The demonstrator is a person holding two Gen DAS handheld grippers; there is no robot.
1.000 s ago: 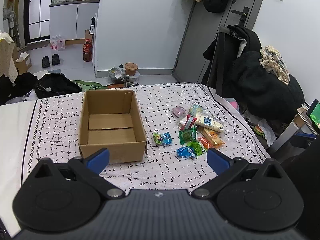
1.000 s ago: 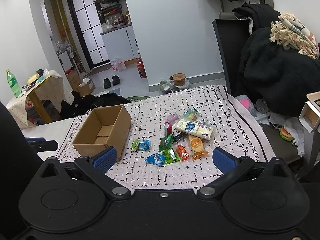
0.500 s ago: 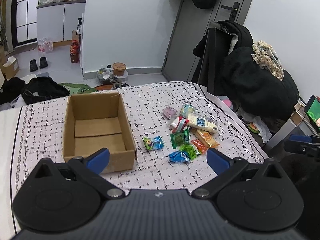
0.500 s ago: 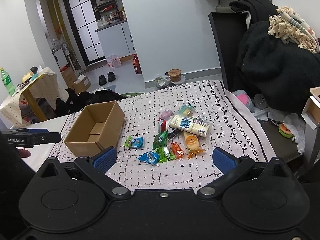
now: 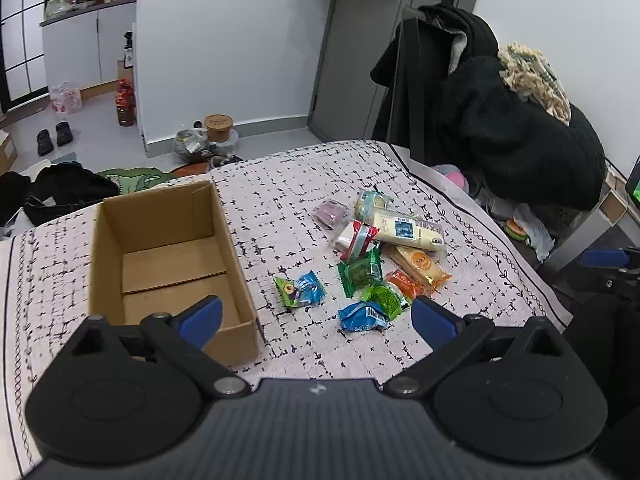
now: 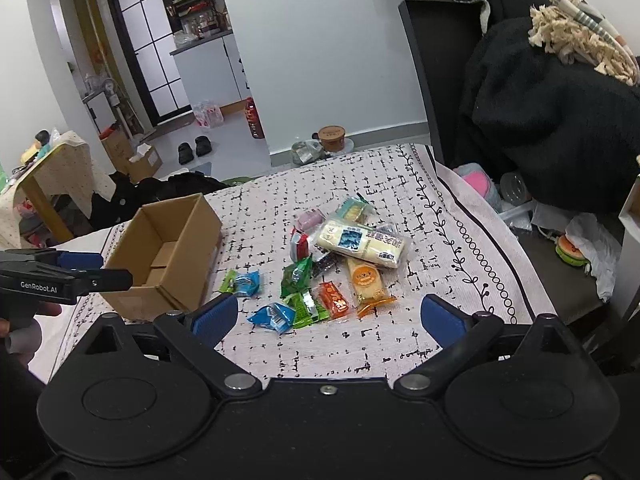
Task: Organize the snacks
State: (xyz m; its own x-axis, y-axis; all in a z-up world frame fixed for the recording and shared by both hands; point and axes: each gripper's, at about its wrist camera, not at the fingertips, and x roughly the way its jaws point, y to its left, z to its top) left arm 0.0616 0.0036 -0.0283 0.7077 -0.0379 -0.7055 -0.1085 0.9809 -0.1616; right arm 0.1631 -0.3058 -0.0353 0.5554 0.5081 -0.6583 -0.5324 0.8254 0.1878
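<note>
An open, empty cardboard box stands on the patterned bed cover; it also shows in the right wrist view. To its right lies a pile of wrapped snacks, among them a long cream packet, an orange packet, green packets and blue packets. My left gripper is open and empty, above the bed's near edge between box and snacks. My right gripper is open and empty, just in front of the snacks.
A chair piled with dark clothes stands right of the bed. The left gripper's body shows at the left of the right wrist view. Bags, a bottle and shoes lie on the floor beyond the bed.
Both grippers have moved forward toward the bed; box and snacks look larger. The left view has swung right, so the box sits further left. Both stay open.
</note>
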